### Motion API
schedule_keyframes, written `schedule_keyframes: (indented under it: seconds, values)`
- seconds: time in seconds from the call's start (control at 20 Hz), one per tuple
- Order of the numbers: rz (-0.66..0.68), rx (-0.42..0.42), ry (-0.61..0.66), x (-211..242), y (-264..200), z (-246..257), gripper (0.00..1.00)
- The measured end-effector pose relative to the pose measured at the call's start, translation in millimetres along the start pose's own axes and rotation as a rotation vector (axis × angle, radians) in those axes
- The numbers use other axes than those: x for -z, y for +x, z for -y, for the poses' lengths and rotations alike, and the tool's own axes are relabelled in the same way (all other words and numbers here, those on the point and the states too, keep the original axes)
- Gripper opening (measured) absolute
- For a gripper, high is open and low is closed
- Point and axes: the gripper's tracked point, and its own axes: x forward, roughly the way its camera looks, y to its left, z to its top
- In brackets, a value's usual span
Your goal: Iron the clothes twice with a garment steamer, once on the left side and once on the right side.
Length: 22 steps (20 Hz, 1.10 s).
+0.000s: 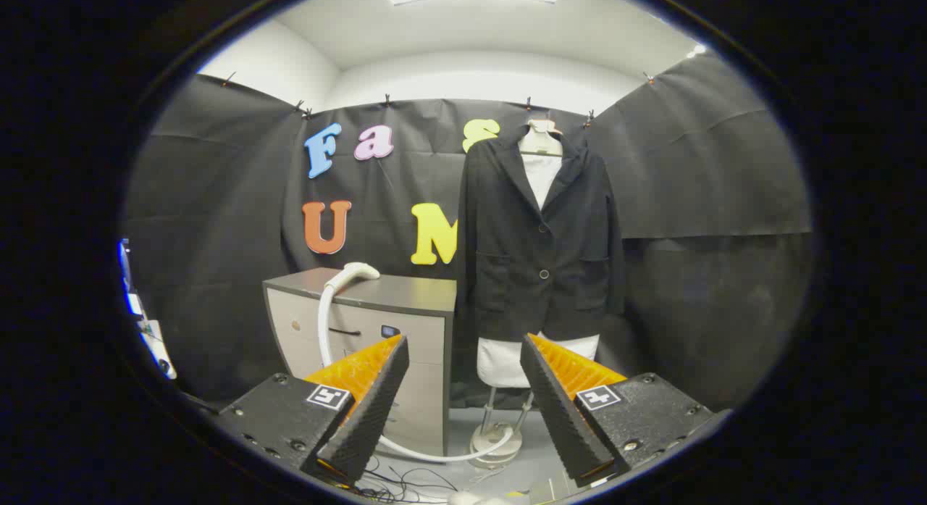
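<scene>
so the gripper point(463, 378) has its fingers spread wide, nothing between them. black blazer point(539, 237) hangs on a mannequin stand point(500, 436) far ahead, steamer head point(353, 273) lies on the grey drawer cabinet point(395, 306) just left of it, hose point(324, 324) trailing down to the floor

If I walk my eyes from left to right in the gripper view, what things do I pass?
Cabinet with the steamer head on its top and the white hose hanging down its front → black jacket on a mannequin → dark booth wall. The open fingers hold nothing.
</scene>
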Motion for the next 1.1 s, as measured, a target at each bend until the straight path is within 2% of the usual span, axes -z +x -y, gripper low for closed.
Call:
schedule_keyframes:
  seconds: [0.75,1.1]
  values:
    - [-0.014,0.022,0.032,1,-1,1,0.99]
    - [-0.017,-0.005,0.026,-22,27,-26,0.99]
